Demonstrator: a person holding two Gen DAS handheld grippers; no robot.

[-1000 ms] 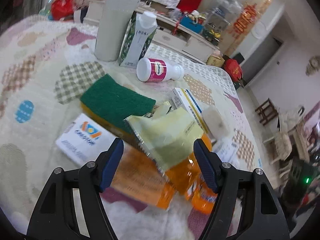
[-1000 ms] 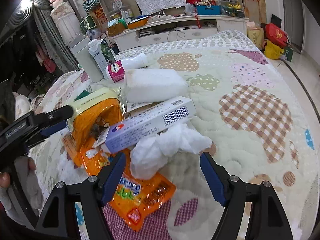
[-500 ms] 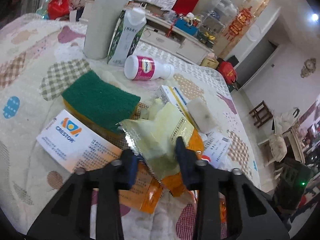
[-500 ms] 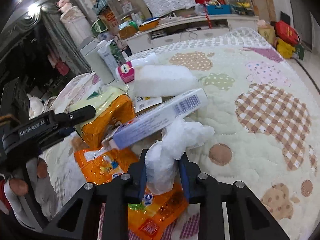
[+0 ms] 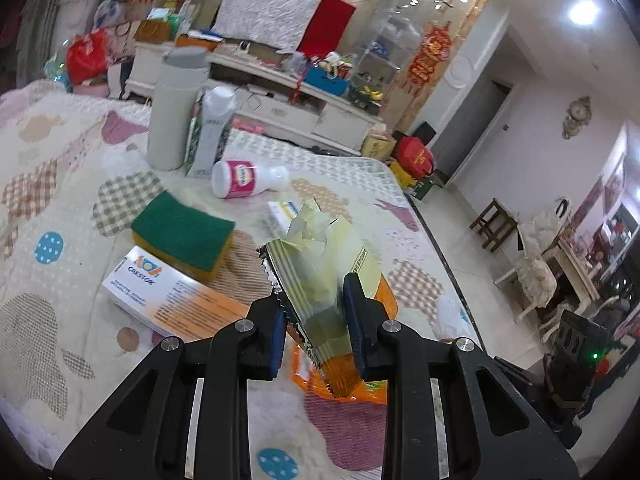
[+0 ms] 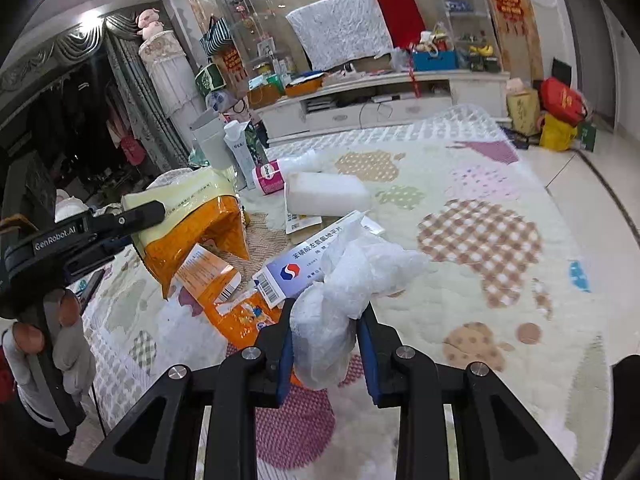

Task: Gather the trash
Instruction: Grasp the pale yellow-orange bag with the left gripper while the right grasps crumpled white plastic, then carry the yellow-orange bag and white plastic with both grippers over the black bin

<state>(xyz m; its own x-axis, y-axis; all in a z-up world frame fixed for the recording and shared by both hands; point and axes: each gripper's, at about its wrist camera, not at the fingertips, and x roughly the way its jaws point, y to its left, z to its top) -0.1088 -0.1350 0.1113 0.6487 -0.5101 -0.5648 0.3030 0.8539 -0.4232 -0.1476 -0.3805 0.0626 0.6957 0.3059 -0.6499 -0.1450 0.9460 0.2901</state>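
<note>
Now the risk: the yellow-orange snack bag (image 5: 324,280) is slippery and loose, so it may slide out of my left gripper (image 5: 316,316), whose jaws are closing narrow on it above the bed (image 5: 60,280). My right gripper (image 6: 325,350) pinches the crumpled white tissue (image 6: 348,280), which could tear.

Both views are evenly bright under indoor ceiling light; a round ceiling lamp (image 5: 583,12) glares white at the left view's upper right. Fisheye distortion bends the room and blackens the corners. The near pale-yellow foil wrapper (image 5: 320,276) looks soft; shadows on the patterned quilt (image 6: 480,208) are faint.
</note>
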